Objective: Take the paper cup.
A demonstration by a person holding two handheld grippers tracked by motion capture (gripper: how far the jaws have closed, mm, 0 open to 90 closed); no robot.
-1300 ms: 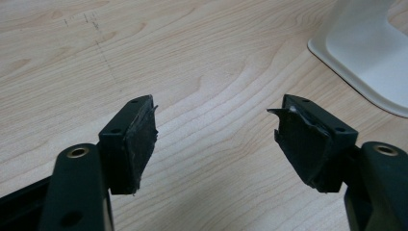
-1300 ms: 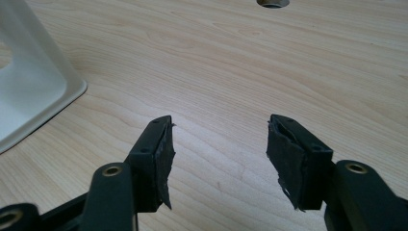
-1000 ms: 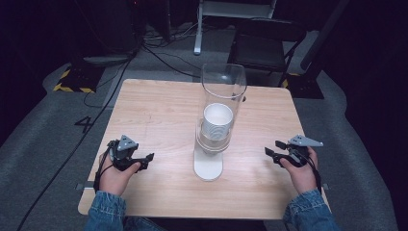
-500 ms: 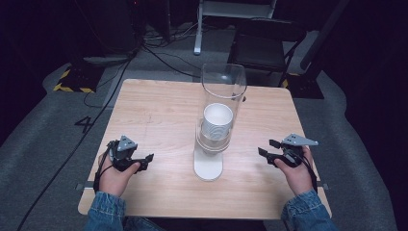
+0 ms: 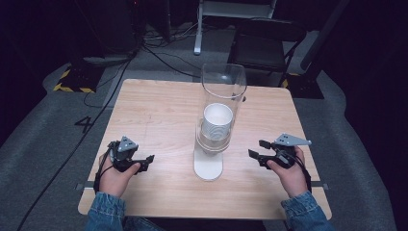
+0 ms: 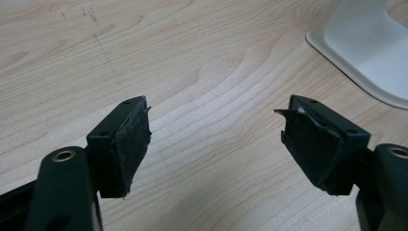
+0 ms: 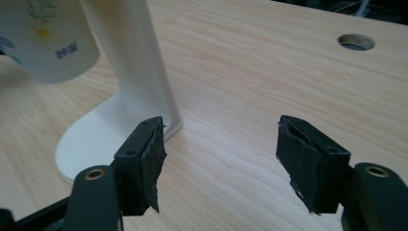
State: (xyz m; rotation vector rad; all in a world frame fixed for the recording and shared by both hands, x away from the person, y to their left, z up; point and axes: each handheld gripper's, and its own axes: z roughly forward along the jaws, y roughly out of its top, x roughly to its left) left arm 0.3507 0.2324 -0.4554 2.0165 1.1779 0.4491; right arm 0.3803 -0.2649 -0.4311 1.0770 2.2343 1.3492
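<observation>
A cup dispenser stands at the middle of the wooden table (image 5: pixel 159 110): a clear tube (image 5: pixel 223 91) on a white stand with a flat base (image 5: pixel 208 168). A white paper cup (image 5: pixel 217 120) sits in the tube's lower end. In the right gripper view the cup (image 7: pixel 48 43) carries a small flower print and hangs beside the stand's upright (image 7: pixel 139 72). My left gripper (image 5: pixel 146 162) rests left of the base, open with nothing between its jaws (image 6: pixel 216 139); the base's corner (image 6: pixel 365 53) lies ahead of it. My right gripper (image 5: pixel 257 148) is open and bare (image 7: pixel 221 149), right of the base.
A round cable hole (image 7: pixel 356 42) pierces the table behind the dispenser. Beyond the far edge a black chair (image 5: pixel 264 43) stands on the grey floor, with cables (image 5: pixel 159 53) trailing across it. Yellow-black tape (image 5: pixel 72 82) marks the floor at the left.
My right gripper has slid left, closer to the dispenser's base. The left gripper and the dispenser have stayed put.
</observation>
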